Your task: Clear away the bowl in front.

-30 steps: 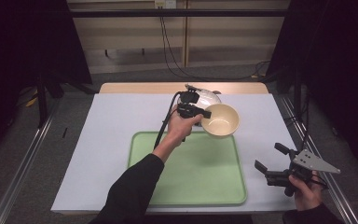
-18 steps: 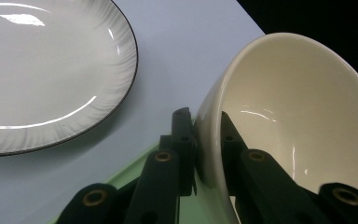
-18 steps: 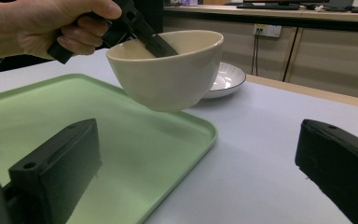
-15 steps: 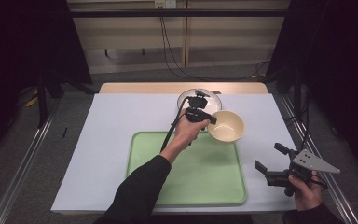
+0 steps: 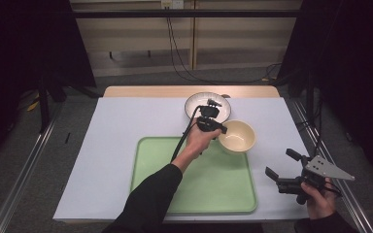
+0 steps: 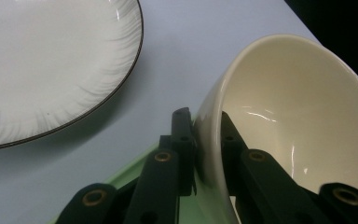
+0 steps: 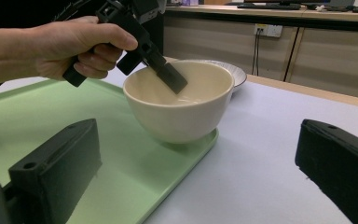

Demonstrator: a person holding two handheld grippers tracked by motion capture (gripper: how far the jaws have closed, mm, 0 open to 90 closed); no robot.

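No writing can be read anywhere. On the table [image 5: 126, 126], the green tray [image 5: 194, 194] carries the cream bowl [image 5: 238, 137] at its far right corner. The left gripper [image 5: 212, 127], angled downward, pinches its rim; the right gripper [image 5: 284, 170] hovers level, jaws wide.

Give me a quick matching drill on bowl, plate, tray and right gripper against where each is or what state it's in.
Things:
1. bowl
2. plate
3. tray
4. right gripper

Places or states:
A. green, lying on the white mat
B. open, held off the tray's right side
C. rim clamped by the left gripper, at the tray's far right corner
D. white with a dark edge, behind the tray

Pairs: 1-C, 2-D, 3-A, 4-B
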